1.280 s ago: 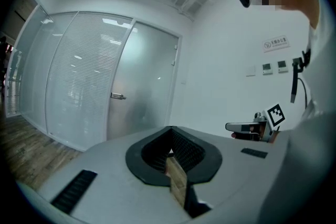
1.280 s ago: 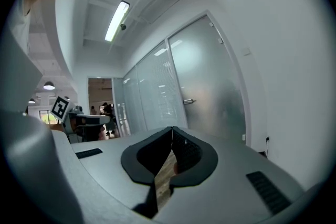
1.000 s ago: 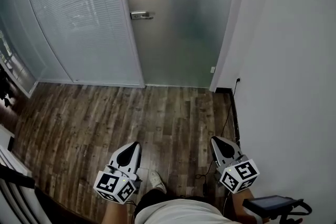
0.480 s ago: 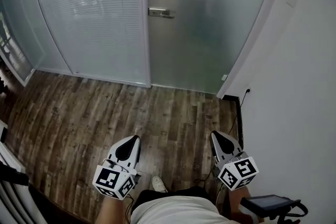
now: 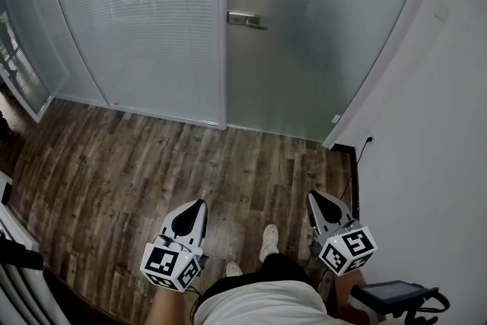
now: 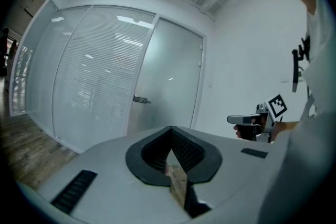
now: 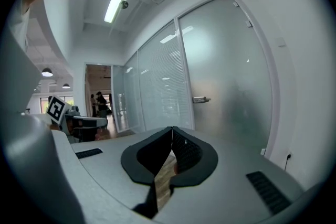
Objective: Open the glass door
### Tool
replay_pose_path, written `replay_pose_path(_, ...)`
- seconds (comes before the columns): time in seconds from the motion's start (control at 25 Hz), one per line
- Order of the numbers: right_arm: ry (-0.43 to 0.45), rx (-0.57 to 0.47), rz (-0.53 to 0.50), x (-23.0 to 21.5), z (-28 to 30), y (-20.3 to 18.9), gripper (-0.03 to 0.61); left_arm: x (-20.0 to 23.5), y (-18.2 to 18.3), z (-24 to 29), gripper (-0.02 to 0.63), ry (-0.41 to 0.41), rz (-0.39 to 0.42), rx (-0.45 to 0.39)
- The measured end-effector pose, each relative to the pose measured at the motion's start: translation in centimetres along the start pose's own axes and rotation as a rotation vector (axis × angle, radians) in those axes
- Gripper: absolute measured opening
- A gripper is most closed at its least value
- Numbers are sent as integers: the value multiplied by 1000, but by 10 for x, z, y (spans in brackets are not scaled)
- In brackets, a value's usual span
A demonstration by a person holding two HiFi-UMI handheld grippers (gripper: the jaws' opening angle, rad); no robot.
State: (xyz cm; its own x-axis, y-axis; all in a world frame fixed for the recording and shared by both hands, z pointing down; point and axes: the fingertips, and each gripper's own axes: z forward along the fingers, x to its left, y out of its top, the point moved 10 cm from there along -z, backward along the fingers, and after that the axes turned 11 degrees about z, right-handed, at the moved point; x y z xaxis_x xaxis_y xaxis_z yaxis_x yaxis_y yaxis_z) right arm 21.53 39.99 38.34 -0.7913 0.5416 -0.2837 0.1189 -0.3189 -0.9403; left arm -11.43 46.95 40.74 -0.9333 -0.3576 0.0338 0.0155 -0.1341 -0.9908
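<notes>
Your left tool and right tool sit low at your hips, one on each side of your shoe, both pointing forward over the wooden floor. Each has its jaws pressed together with nothing between them; only floor shows through the slit below the tips. That fits an approach: there is nothing to carry, so you hold them closed and level.

The frosted glass door stands ahead of both tools, well apart from them, and it looks closed in its frame. Its lever handle is ahead of the tips and above them, on the door's edge just beside the slatted glass partition. With the lever on that side, the hinges are probably on the side nearer your right tool, by the white wall. Neither tool is near the lever, so the opening has not begun. You will likely need to raise one tool and spread its jaws to take it.
</notes>
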Motion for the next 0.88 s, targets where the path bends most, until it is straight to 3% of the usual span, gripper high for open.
replay_pose_path(0.28,36,-27,10,-37,58,21,2,19,16,63,-6,7,16,-16)
replay_pose_path(0.88,76,-58,52,-200,166,91,2,13,69,264,-6,-1,91,-19)
